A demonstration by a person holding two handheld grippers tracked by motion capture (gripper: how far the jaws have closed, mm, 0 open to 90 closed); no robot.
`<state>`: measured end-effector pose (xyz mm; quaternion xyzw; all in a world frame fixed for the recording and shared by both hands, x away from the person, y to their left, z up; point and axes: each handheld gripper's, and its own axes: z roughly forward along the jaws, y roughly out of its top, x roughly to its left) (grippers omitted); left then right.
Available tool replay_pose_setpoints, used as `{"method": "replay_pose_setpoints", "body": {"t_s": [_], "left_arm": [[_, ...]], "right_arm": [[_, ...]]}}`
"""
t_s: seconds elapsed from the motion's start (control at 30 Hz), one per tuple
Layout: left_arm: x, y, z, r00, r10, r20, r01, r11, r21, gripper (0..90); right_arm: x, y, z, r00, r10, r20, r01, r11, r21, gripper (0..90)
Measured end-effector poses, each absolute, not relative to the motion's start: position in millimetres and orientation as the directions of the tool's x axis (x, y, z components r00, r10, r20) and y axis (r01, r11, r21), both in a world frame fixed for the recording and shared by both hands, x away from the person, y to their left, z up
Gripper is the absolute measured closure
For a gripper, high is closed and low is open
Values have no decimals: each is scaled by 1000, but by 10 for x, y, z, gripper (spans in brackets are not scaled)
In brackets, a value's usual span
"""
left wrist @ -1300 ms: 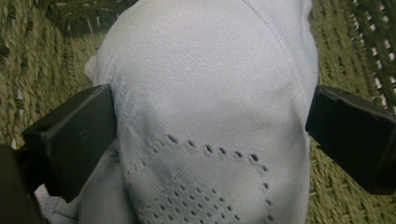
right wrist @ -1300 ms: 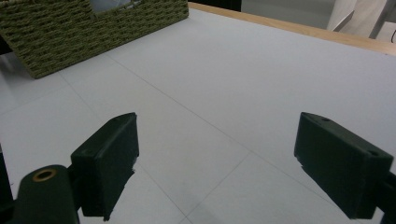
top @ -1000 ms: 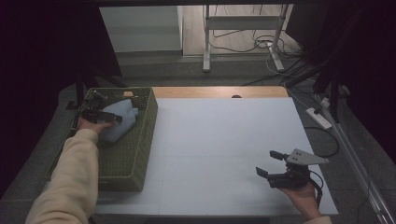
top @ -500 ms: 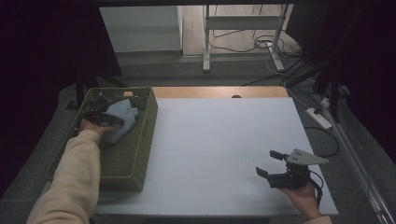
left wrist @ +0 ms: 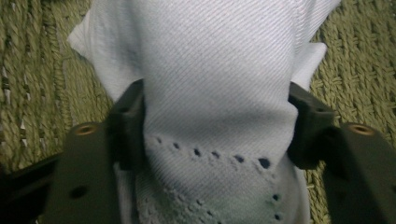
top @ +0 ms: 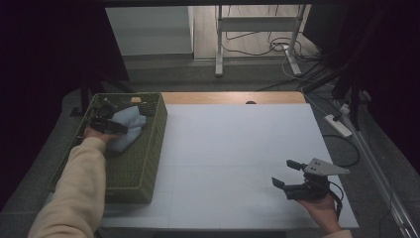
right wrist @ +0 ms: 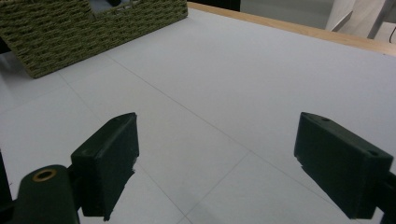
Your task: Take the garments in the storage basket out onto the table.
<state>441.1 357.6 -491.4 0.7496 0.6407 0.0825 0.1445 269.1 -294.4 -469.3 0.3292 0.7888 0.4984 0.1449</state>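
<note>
A pale blue-white knitted cloth [top: 130,130] lies in the far part of a green woven basket [top: 133,163] at the table's left. My left gripper [top: 111,124] reaches into the basket, and its jaws have just been closing on the cloth. In the left gripper view the cloth [left wrist: 210,70] is bunched between the two black jaws of the left gripper [left wrist: 215,116], which press it from both sides. My right gripper [top: 283,173] rests in a hand near the table's front right. Its jaws stand open over the bare white tabletop [right wrist: 219,140], with nothing between them.
The white table [top: 237,148] has a wooden strip along its far edge. The right gripper view shows the basket [right wrist: 70,32] at top left. Cables, a power strip [top: 338,125] and a metal stand are on the floor beyond and to the right.
The cloth looks slightly more gathered at the left gripper inside the basket. Both hands have stayed where they were, and the right gripper is unchanged.
</note>
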Motion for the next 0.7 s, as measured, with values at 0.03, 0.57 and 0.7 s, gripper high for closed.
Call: {"method": "replay_pose_setpoints", "body": {"t_s": [0.03, 0.57, 0.7], "left_arm": [[4411, 3576, -4914, 165, 984, -61, 937, -137, 322, 411], [4328, 3618, -4729, 168, 984, -59, 912, -132, 389, 574], [4276, 3641, -4658, 157, 985, -65, 901, -116, 417, 575]], "right_arm": [[2691, -2944, -4693, -741, 664, 100, 375, 286, 882, 139], [2680, -2953, -4685, -741, 664, 97, 373, 287, 883, 139], [2679, -2959, -4684, -742, 663, 97, 370, 284, 885, 139]]}}
